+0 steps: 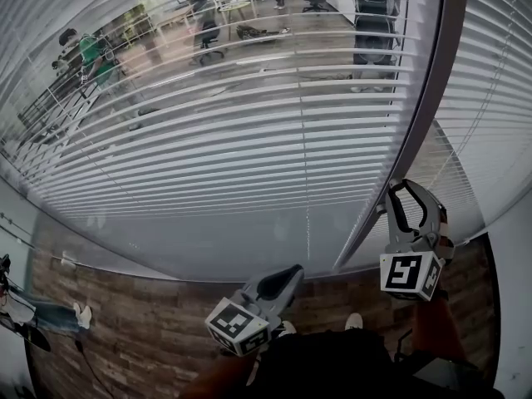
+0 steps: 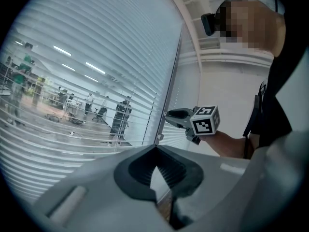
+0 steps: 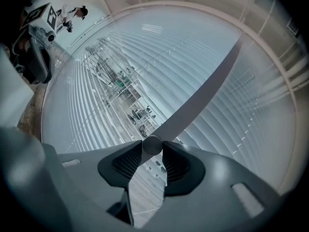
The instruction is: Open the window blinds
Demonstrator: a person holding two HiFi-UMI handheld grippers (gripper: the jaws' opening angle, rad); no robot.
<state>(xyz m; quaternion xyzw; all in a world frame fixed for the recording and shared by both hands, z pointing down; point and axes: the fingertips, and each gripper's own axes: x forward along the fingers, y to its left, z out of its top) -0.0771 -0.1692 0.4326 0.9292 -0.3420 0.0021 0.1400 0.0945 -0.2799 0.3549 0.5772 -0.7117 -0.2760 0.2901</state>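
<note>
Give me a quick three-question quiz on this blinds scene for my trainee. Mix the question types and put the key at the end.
1. True or false: the left gripper holds the wand.
2. What sits between the jaws of the right gripper? A) a blind slat B) the wand's end C) nothing
3. Fill in: through the blinds, an ___ with chairs shows.

Key: 1 false, it is shut and empty. 2 B. 3 office.
</note>
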